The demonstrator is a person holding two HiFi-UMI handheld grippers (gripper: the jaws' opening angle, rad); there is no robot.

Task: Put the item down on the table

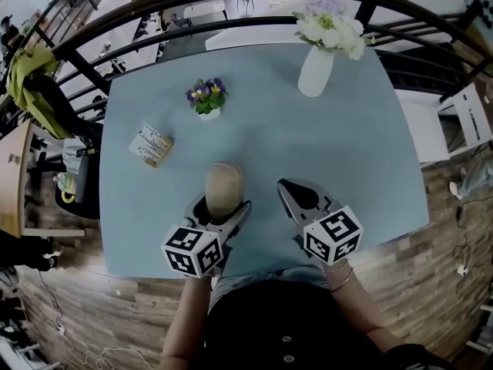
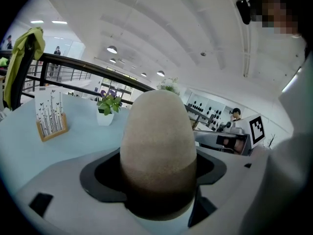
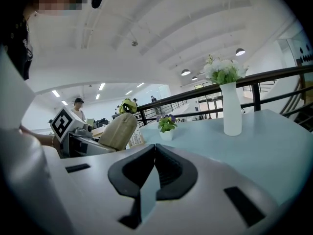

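At the near edge of the bench [image 1: 347, 153], my left gripper [image 1: 223, 208] was clamped on the beige egg-shaped item [image 1: 223, 187], one jaw on each side of it, its rounded end pointing toward 12 o'clock. I could not tell whether it touched the bench. My right gripper [image 3: 154, 164] sat near it at 3 o'clock, jaws together and empty. From the item, a small potted plant [image 1: 206, 99] stood at 12 o'clock, a card stand [image 1: 151, 145] at 10 o'clock and a white vase [image 1: 315, 72] at 1 o'clock.

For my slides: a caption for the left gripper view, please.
Left gripper shut on a beige egg-shaped item over the blue table, potted plant behind.
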